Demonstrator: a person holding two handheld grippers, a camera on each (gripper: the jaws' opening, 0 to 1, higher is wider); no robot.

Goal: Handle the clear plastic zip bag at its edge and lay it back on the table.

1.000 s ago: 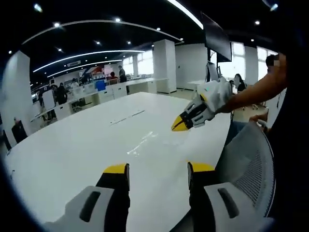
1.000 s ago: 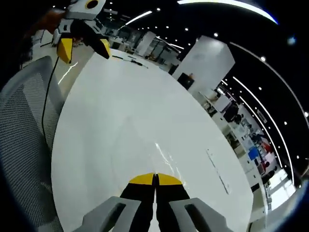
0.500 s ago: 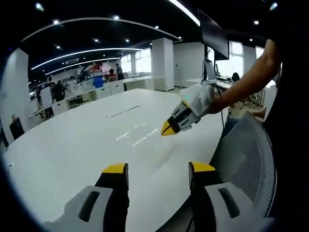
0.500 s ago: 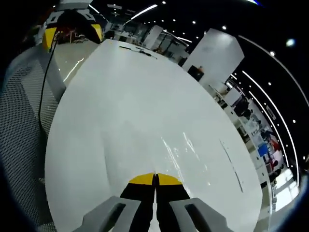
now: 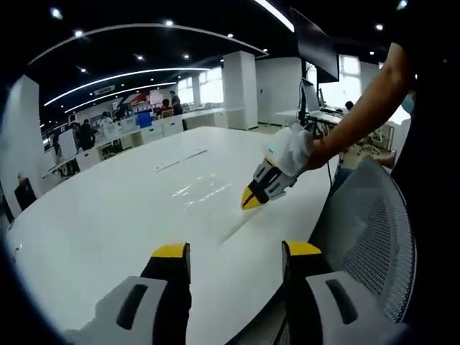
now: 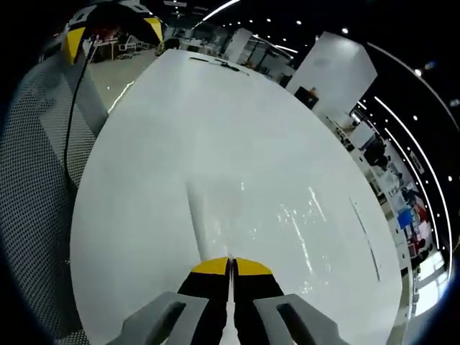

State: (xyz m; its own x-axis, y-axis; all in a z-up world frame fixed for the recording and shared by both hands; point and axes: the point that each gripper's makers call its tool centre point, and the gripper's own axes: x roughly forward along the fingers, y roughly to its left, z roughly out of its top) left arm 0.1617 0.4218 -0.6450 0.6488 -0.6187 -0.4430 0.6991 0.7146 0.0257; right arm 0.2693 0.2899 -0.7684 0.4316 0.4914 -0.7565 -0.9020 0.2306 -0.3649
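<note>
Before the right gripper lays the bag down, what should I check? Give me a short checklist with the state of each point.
1. Right gripper shut on the bag edge: ok, fingers together at the edge.
2. Bag hangs free of the table: cannot tell, it is too clear.
3. Left gripper open and apart from the bag: ok.
4. Bare table under the bag: ok.
5. Bag zip closed: cannot tell.

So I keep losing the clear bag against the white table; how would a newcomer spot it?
Start at the big white table. Near its chair-side edge, the shut right gripper pinches the bag by its edge. Only glinting creases and one straight edge line set it apart from the tabletop.
</note>
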